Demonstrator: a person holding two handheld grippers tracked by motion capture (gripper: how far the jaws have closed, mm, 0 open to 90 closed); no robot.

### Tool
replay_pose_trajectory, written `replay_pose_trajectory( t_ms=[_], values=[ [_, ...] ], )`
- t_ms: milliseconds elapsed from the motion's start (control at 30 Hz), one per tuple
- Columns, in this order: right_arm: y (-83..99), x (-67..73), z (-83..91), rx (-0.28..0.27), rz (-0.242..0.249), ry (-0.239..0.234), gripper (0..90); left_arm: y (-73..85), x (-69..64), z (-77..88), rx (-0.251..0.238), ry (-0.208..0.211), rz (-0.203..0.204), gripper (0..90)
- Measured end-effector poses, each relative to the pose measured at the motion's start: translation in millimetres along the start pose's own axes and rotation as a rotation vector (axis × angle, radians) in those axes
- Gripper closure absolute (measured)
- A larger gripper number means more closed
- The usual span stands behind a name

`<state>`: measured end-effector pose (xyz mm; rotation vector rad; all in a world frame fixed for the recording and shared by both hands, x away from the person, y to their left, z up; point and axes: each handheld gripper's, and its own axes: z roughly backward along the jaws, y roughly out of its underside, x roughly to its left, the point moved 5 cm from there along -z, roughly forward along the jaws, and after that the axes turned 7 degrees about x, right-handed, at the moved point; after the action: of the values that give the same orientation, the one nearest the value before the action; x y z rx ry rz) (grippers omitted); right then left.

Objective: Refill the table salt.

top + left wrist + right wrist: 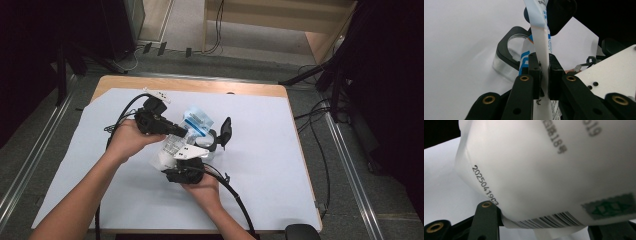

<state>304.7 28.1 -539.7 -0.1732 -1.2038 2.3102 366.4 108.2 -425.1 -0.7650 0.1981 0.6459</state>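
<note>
The left gripper (544, 72) has its jaws clamped on the flat sealed edge of a white and blue plastic pouch (541, 45); its own view shows that strip running straight away from the jaws. The right gripper (544, 225) holds the pouch's swollen white body (544, 170) between its jaws, printed date and barcode close up. From above, the pouch (192, 125) hangs between both grippers over the white-covered counter (280, 170), long axis running up-right.

- My left tongs (186, 132): clamped on the white-and-blue pouch (192, 124), mid-worktop.
- My right tongs (200, 150): at the pouch's near side, just beside a clear cup (212, 137).
- Worktop (260, 150): white sheet over wood.
</note>
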Motion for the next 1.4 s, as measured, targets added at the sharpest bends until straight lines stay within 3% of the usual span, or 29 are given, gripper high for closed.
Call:
replay_pose_trajectory(
  t_ms=[267, 467, 767, 1033, 1133, 1400],
  values=[
    [1.7, -3.7, 3.3, -0.008, -0.051, 0.007, 49.9, -5.9, -0.1, -6.1, 0.002, 0.015, -0.007, 85.6],
    [1.6, -3.2, 1.9, -0.011, -0.06, 0.007, 47.8, -7.8, 0.6, -10.0, 0.0, 0.022, -0.001, 85.9],
    [1.8, -4.8, 1.5, -0.026, -0.138, -0.025, 53.9, -11.9, -1.0, -14.9, 0.025, -0.016, -0.024, 83.6],
    [1.0, -6.8, 3.3, -0.037, -0.168, -0.034, 55.2, -7.7, -1.1, -14.4, 0.036, -0.013, -0.033, 78.0],
    [0.1, -8.1, 5.0, -0.041, -0.175, -0.041, 55.3, -5.5, -0.6, -15.2, 0.03, -0.009, -0.022, 77.9],
    [-2.4, -4.7, 5.5, -0.042, -0.122, -0.034, 50.6, -7.4, -1.1, -14.6, 0.021, -0.02, -0.013, 82.7]
  ],
)
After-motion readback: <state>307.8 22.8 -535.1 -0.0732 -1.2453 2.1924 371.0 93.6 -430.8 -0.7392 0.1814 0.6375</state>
